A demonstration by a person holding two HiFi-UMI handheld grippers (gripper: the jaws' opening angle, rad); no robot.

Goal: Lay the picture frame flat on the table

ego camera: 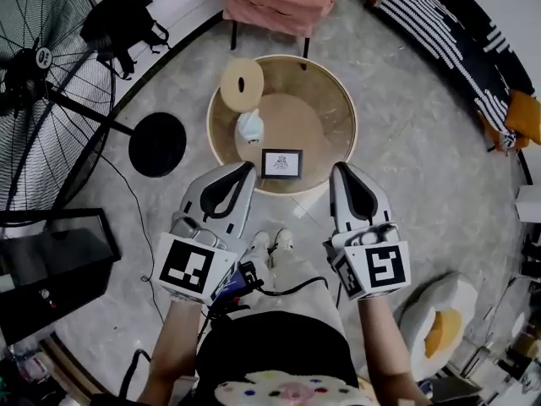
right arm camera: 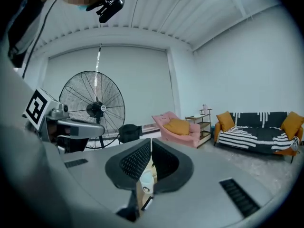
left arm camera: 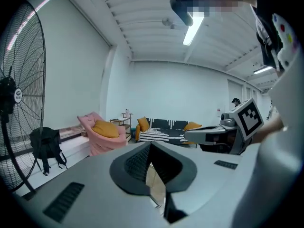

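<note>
When checked from the head view, found left gripper [ego camera: 246,167] and right gripper [ego camera: 341,168] held side by side, apart from each other, tips just short of the near rim of the round table [ego camera: 345,91]. Confirmed left gripper clenched in its own view: pads pressed together, nothing between them. Confirmed right gripper likewise clenched and empty, with only a hairline slit between pads. Located picture frame [ego camera: 281,163] on the tabletop at its near edge, between the two gripper tips and touched by neither; face visible from above; unable to tell whether flat or propped. Noted white cup [ego camera: 249,127] just beyond the frame to the left and wooden ring [ego camera: 243,79] at the far-left rim. Recorded standing fan [ego camera: 38,66], pink armchair [ego camera: 279,2] and striped sofa [ego camera: 439,32] around the table.
</note>
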